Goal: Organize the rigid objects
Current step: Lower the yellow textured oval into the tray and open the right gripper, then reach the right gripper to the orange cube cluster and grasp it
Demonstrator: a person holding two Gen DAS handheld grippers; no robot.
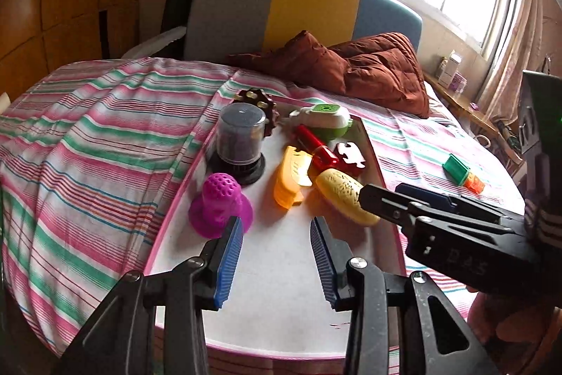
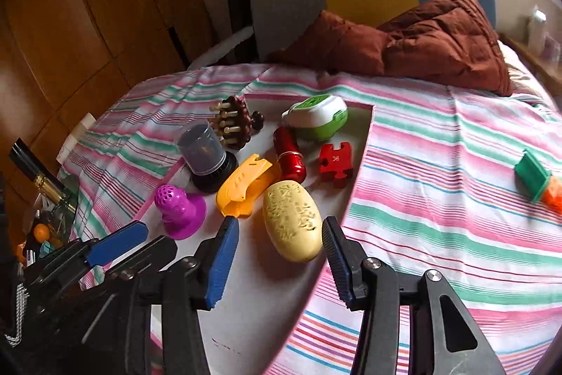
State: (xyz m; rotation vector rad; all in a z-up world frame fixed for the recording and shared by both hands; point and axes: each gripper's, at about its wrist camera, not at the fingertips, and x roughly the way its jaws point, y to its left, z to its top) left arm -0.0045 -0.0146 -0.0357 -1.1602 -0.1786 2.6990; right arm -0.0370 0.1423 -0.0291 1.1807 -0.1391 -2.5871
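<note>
Brush, yellow, lies between open right claw fingers, ungripped.

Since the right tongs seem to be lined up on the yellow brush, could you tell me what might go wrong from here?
1. The yellow oval brush is rounded, so it may squirt out from between the open right tongs as they close.
2. It lies close to the orange clip and red cylinder; a finger could nudge them.
3. It sits near the white tray's edge and could roll onto the striped sheet.
</note>
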